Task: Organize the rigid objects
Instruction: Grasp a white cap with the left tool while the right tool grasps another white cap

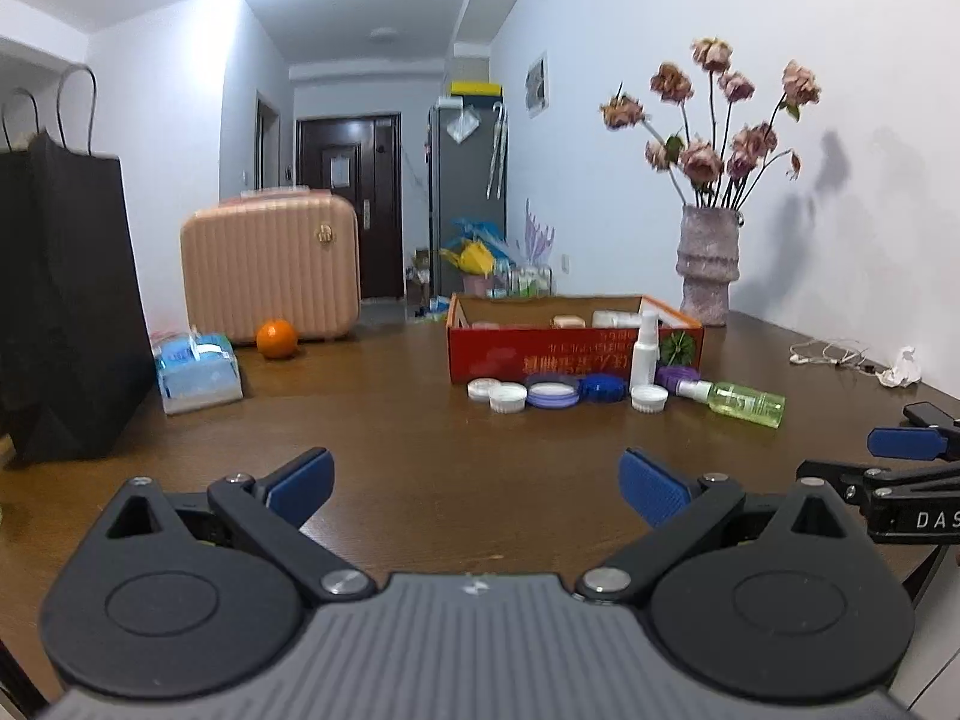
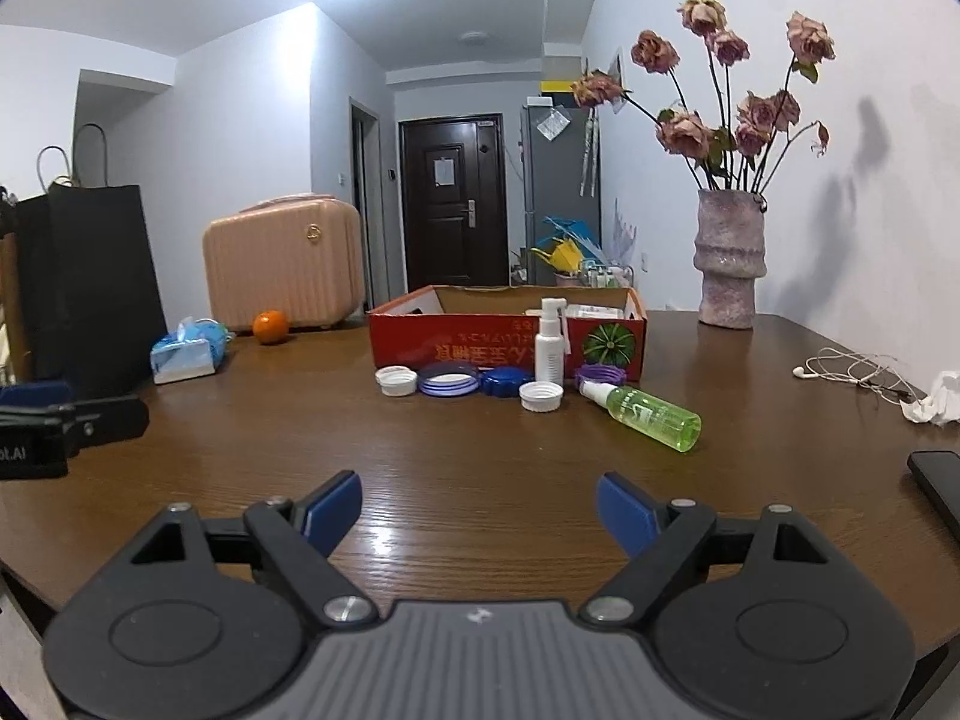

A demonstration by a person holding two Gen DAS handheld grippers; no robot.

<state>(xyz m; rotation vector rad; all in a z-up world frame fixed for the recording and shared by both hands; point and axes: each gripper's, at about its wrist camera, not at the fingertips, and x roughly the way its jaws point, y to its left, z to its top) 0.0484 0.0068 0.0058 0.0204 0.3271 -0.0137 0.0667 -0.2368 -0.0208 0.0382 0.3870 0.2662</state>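
A red cardboard box (image 1: 540, 354) (image 2: 468, 345) stands on the brown table with small items inside. In front of it lie white caps (image 2: 396, 381) (image 2: 541, 396), a lilac lid (image 2: 448, 385), a blue lid (image 2: 504, 383) and a purple ring (image 2: 600, 373). A white spray bottle (image 2: 550, 342) (image 1: 645, 348) stands upright. A green spray bottle (image 2: 648, 414) (image 1: 741, 401) lies on its side. My left gripper (image 1: 477, 489) and right gripper (image 2: 480, 513) are open, empty and well short of the items.
A black paper bag (image 1: 66, 300), tissue pack (image 1: 198, 372), orange (image 1: 276, 339) and pink case (image 1: 270, 270) stand at the left. A vase of dried roses (image 2: 729, 258), earphones (image 2: 852, 372), crumpled tissue (image 2: 936, 399) and a dark phone (image 2: 939, 480) are at the right.
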